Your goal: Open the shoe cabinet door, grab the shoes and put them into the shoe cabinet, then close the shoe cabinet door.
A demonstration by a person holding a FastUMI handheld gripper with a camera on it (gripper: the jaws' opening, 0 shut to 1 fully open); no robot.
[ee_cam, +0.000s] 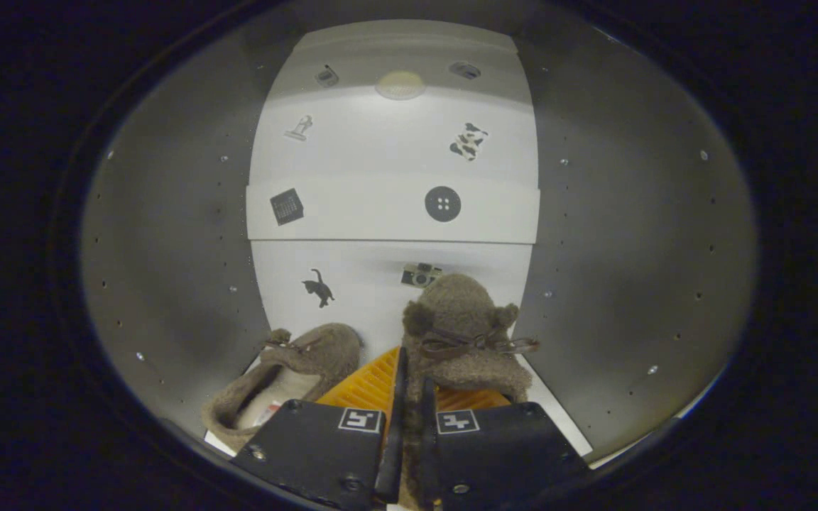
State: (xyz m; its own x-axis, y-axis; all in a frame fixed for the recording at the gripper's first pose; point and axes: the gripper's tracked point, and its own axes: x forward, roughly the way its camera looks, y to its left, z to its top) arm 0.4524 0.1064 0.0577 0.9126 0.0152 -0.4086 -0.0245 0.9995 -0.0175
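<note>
Light: you see a round lamp [400, 84] glowing overhead, brightest on the back panel [380, 149].
Sides: cabinet walls [167, 248] dim, grey.
Distortion: fisheye bends the edges.
Focus: slightly soft.

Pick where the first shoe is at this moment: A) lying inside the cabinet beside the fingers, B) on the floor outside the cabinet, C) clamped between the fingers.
A: one shoe lies on the cabinet floor, while the gripper is shut on the second shoe.

Fuzzy woolly shoes [462, 341], smooth matt cabinet walls [167, 248]
</note>
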